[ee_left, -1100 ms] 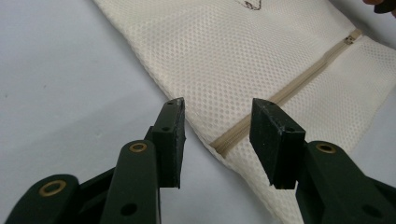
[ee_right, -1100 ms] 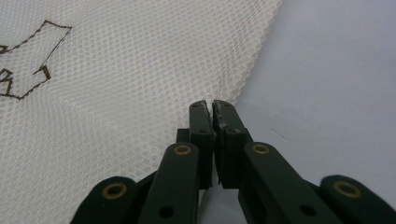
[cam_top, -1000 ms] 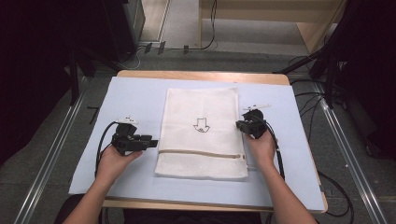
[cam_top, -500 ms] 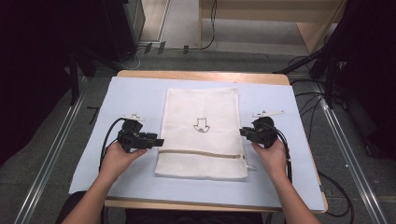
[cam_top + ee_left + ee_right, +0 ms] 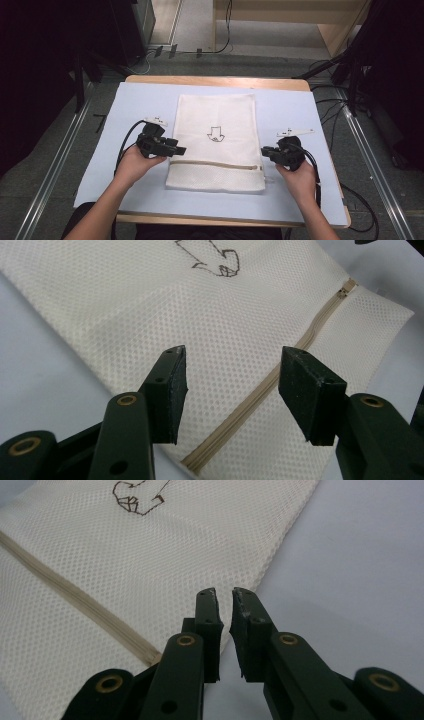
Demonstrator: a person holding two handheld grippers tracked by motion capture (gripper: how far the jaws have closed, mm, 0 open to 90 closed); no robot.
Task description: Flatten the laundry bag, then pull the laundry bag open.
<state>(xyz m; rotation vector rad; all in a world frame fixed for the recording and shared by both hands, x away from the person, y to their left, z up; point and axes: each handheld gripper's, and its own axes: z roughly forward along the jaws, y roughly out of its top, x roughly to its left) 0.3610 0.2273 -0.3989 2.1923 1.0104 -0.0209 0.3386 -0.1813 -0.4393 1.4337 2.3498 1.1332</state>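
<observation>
Left hand-held gripper (image 5: 181,149) spread wide and holding nothing, hovering at the left edge of the mesh laundry bag (image 5: 216,141), its pads straddling the tan zipper (image 5: 260,390) in the left gripper view. Right hand-held gripper (image 5: 263,150) nearly closed, only a thin slit between the pads, gripping nothing, poised just at the bag's right edge close to the zipper's end. Between the two, the bag lying flat and lengthwise on the pale blue mat (image 5: 305,115) that covers the counter (image 5: 220,80), a small arrow mark (image 5: 216,134) printed near its middle and the zipper running across its near part. Likely very light, soft and floppy: fine open mesh, thin, prone to sag and fold if lifted by one point, and probably inclined to slide on the smooth mat rather than stay put. Best taken by pinching an edge or corner, or the stiffer zipper band, where doubled fabric and tape give the pads something firm; flat mid-panel mesh would be hard to pick off the mat. Two edge grips, one per side, should keep it spread.
</observation>
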